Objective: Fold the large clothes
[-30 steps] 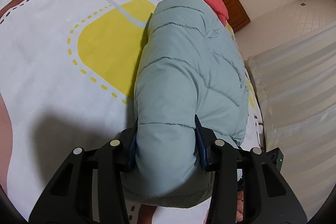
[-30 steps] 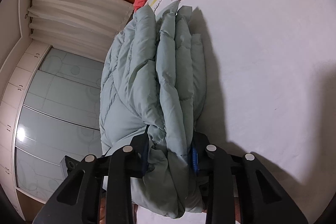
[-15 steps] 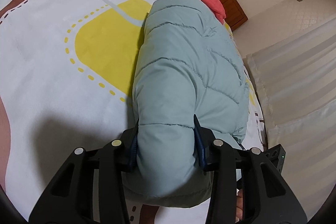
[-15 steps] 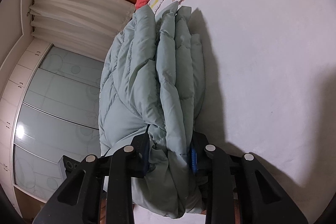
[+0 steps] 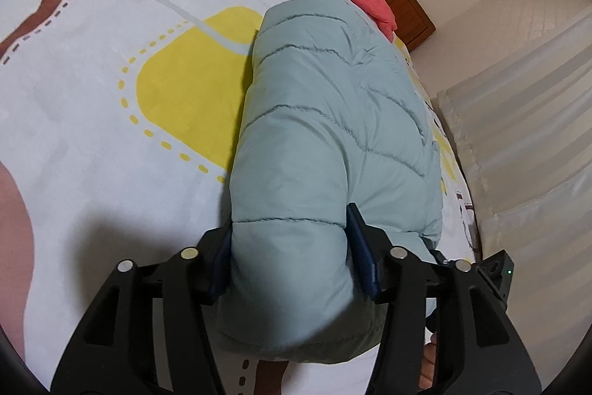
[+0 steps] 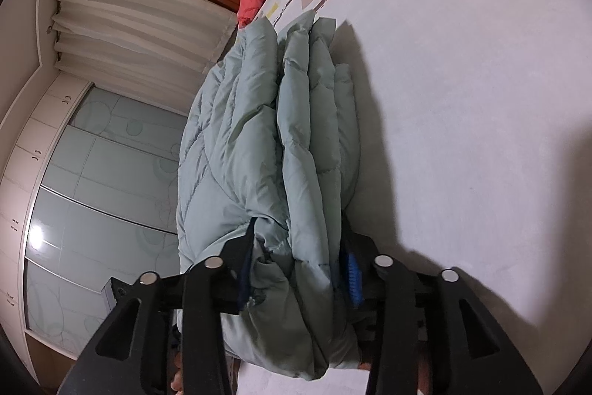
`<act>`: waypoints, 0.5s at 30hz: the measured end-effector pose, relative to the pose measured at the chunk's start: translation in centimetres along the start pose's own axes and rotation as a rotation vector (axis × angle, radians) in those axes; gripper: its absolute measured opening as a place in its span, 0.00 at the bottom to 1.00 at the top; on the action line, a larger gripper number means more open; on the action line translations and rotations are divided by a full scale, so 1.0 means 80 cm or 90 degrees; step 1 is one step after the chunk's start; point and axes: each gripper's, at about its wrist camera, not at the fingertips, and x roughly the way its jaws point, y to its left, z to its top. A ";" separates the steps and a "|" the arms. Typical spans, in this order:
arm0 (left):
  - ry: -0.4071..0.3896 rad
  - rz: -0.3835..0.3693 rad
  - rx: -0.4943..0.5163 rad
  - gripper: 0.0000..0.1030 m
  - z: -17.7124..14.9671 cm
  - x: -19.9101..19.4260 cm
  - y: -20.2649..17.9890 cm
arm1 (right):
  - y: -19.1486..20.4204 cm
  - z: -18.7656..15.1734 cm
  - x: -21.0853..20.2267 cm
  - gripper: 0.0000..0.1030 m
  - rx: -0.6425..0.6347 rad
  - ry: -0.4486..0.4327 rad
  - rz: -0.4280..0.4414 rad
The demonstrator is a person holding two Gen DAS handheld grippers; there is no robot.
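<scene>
Both my claws, left gripper (image 5: 290, 248) and right gripper (image 6: 298, 260), stay clamped on the folded puffer jacket (image 5: 333, 121), carried slightly nearer the bed (image 5: 92, 69), folding nearly finished.

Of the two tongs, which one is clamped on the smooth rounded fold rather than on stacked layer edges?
The left tongs: they pinch the jacket across one smooth, rounded fold. The right tongs instead grip several stacked puffy layer edges.
</scene>
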 end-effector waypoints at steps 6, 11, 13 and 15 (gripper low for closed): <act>-0.021 0.028 0.020 0.64 -0.004 -0.019 -0.006 | 0.002 -0.009 -0.017 0.52 0.006 -0.015 -0.002; -0.026 0.053 0.033 0.68 -0.009 -0.028 -0.004 | 0.001 -0.019 -0.026 0.53 0.009 -0.013 -0.010; -0.030 0.060 0.033 0.69 -0.011 -0.033 -0.002 | -0.001 -0.023 -0.029 0.53 0.015 -0.014 -0.010; -0.035 0.072 0.043 0.69 -0.013 -0.038 -0.002 | -0.003 -0.024 -0.032 0.53 0.021 -0.016 -0.011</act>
